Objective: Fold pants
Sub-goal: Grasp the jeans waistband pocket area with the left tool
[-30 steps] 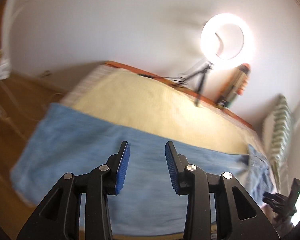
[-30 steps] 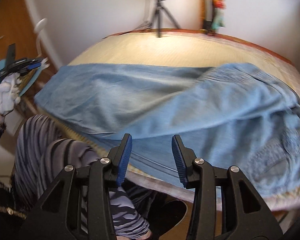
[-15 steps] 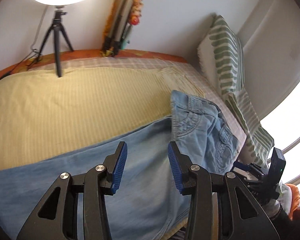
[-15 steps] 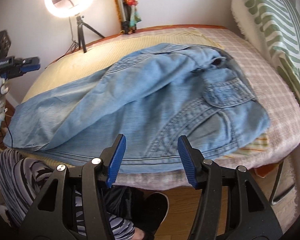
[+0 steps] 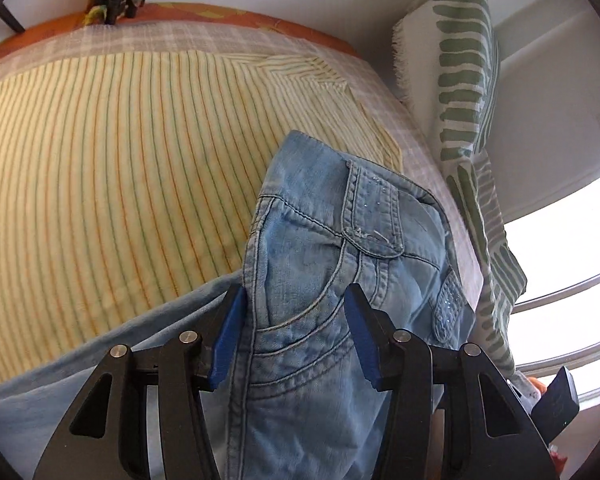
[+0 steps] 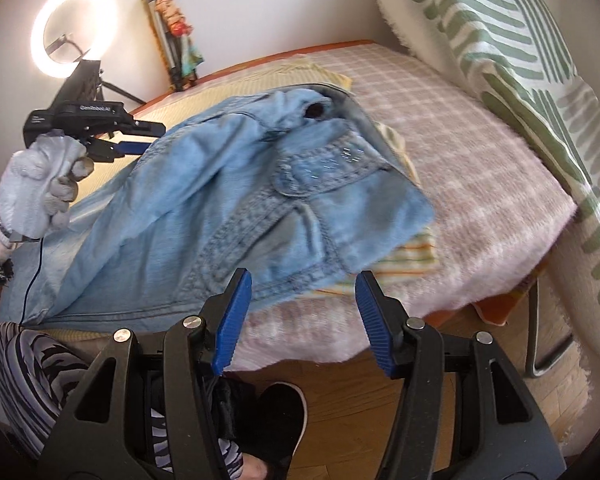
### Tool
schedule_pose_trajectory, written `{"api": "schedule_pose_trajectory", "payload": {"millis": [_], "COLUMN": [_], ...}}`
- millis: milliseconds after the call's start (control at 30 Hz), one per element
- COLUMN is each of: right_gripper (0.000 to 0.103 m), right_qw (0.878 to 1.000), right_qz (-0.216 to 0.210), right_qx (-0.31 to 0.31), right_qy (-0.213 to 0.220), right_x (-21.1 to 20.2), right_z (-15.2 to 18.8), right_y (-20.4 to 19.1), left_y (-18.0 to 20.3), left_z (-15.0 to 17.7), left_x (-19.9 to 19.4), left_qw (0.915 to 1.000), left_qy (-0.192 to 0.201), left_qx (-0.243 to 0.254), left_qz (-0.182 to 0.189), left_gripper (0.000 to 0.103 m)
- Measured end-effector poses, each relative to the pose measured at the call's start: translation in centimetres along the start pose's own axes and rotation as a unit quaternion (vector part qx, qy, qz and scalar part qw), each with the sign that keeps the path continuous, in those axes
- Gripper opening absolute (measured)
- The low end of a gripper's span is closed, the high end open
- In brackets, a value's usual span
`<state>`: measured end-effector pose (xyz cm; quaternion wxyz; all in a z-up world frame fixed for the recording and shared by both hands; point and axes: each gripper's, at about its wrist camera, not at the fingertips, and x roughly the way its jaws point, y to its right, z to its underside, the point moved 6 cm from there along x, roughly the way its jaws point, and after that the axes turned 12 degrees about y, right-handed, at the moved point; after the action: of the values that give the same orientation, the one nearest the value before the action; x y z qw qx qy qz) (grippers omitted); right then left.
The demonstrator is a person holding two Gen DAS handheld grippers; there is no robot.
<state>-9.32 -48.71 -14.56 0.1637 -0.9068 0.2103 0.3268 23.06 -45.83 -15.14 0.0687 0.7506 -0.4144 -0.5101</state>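
Between the opening left gripper [image 5: 292,340] jaws, unpinched pants [image 5: 320,280]; right gripper [image 6: 302,312] parted, empty.

Light blue denim pants [image 6: 204,200] lie across a bed, the legs stretched flat toward the left. The waist end [image 5: 340,240] is rumpled and partly folded over itself, showing stitched pockets, a belt loop and small sparkly studs, its corner near the bed's edge.

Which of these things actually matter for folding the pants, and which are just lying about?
Part of the job: jeans; left claw, its jaws opening above the waistband; right claw.

Just lying about: ring light; green-striped pillow; striped sheet.
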Motion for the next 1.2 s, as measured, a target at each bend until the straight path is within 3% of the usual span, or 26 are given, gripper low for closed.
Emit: {"api": "schedule_pose_trajectory", "payload": {"millis": [100, 200, 333, 400, 467, 600, 700, 733, 933, 1200], "right_gripper": [0.056, 0.056, 0.056, 0.056, 0.056, 0.056, 0.056, 0.056, 0.056, 0.056], "right_qw": [1.000, 1.000, 1.000, 1.000, 1.000, 1.000, 1.000, 1.000, 1.000, 0.998], "right_qz": [0.012, 0.019, 0.012, 0.010, 0.008, 0.005, 0.001, 0.001, -0.002, -0.009], "right_qx": [0.006, 0.009, 0.020, 0.015, 0.012, 0.011, 0.015, 0.015, 0.018, 0.047], "right_qy": [-0.004, -0.003, 0.005, 0.012, 0.013, 0.013, 0.015, 0.016, 0.021, 0.036], "right_x": [-0.4, -0.5, -0.9, -1.2, -1.2, -1.2, -1.2, -1.2, -1.3, -1.7], "right_z": [0.4, 0.4, 0.0, -0.1, -0.2, -0.5, -0.6, -0.6, -0.7, -1.6], "right_y": [1.6, 2.7, 2.9, 2.6, 2.3, 2.1, 2.0, 1.9, 1.8, 2.0], "left_y": [-0.1, -0.2, -0.9, -1.0, -0.8, 0.5, 0.7, 0.7, 2.8, 9.3], "left_z": [-0.1, -0.8, -2.0, -2.5, -2.5, -1.9, -1.9, -2.0, -2.2, 1.1], "left_x": [0.7, 0.4, 0.1, 0.5, 1.4, 2.3, 2.1, 1.8, -1.3, -3.7], "left_qw": [0.9997, 0.9987, 0.9970, 0.9968, 0.9969, 0.9986, 0.9979, 0.9973, 0.9954, 0.9905], "left_qy": [0.018, 0.043, 0.065, 0.060, 0.041, 0.041, 0.056, 0.065, 0.095, 0.084], "left_qx": [-0.013, -0.027, -0.037, -0.051, -0.067, -0.029, -0.020, -0.018, 0.012, 0.084], "left_qz": [-0.007, -0.009, -0.020, -0.013, 0.004, -0.017, -0.026, -0.028, 0.005, 0.070], "left_gripper": [0.049, 0.041, 0.040, 0.048, 0.049, 0.043, 0.011, 0.005, 0.004, 0.004]}}
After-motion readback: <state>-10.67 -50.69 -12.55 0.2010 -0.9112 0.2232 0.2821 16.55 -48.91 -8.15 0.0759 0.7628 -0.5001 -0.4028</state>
